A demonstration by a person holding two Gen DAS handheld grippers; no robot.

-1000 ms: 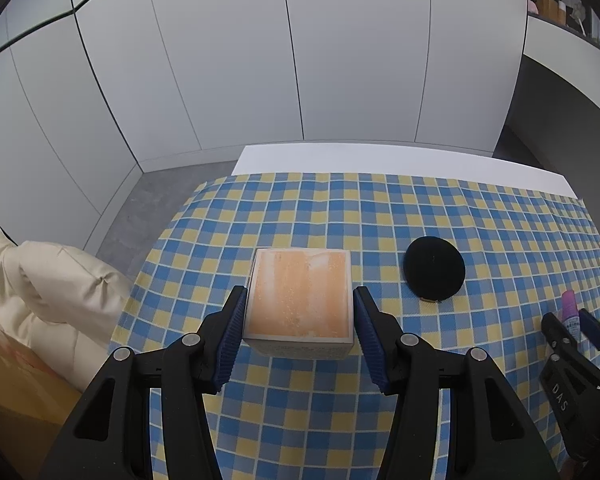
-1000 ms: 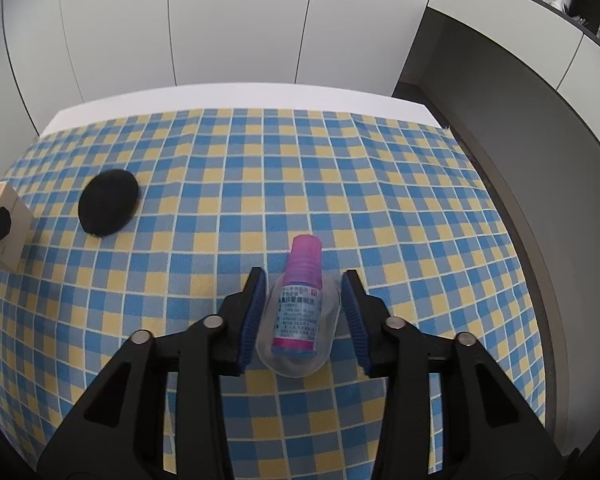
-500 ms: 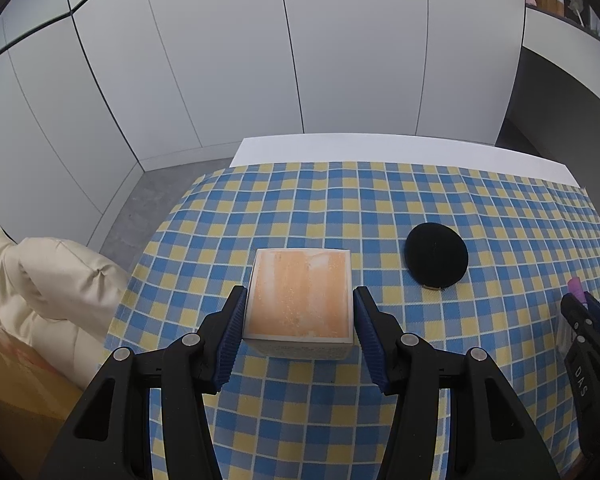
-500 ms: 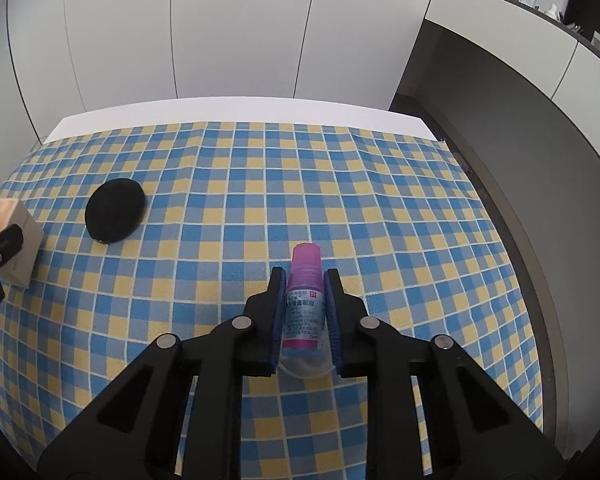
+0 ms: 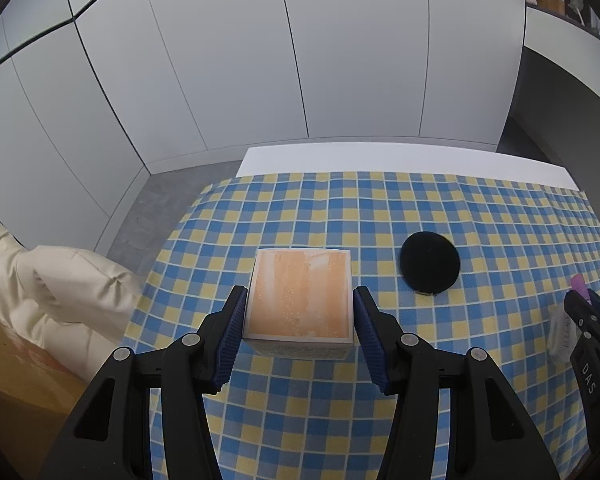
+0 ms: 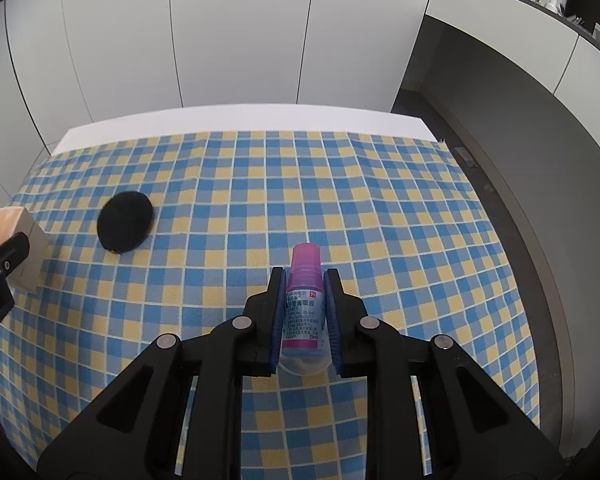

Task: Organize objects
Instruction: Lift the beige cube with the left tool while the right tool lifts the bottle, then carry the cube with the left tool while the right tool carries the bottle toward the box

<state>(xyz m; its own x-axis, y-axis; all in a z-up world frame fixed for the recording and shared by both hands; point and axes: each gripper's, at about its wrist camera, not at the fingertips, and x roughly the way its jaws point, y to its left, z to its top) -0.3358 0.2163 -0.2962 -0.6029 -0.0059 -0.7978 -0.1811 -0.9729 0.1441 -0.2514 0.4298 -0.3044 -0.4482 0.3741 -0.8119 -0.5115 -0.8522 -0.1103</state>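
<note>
An orange-topped square box (image 5: 299,295) sits between the fingers of my left gripper (image 5: 299,312), which is shut on its sides; it seems raised a little above the checked tablecloth (image 5: 380,216). The box also shows at the left edge of the right wrist view (image 6: 14,240). My right gripper (image 6: 303,300) is shut on a small pink eye-drop bottle (image 6: 303,304) in a clear wrapper, held above the cloth. A black round pad (image 5: 429,262) lies on the cloth between the two grippers, and it also shows in the right wrist view (image 6: 126,222).
The blue and yellow checked cloth (image 6: 340,200) covers a white table (image 6: 240,118) in front of white wall panels. A cream cushion (image 5: 48,288) lies left of the table. A dark counter (image 6: 520,120) runs along the right side.
My right gripper closed on the eye-drop bottle and lifted it off the cloth. My left gripper keeps its hold on the box and has risen slightly.
</note>
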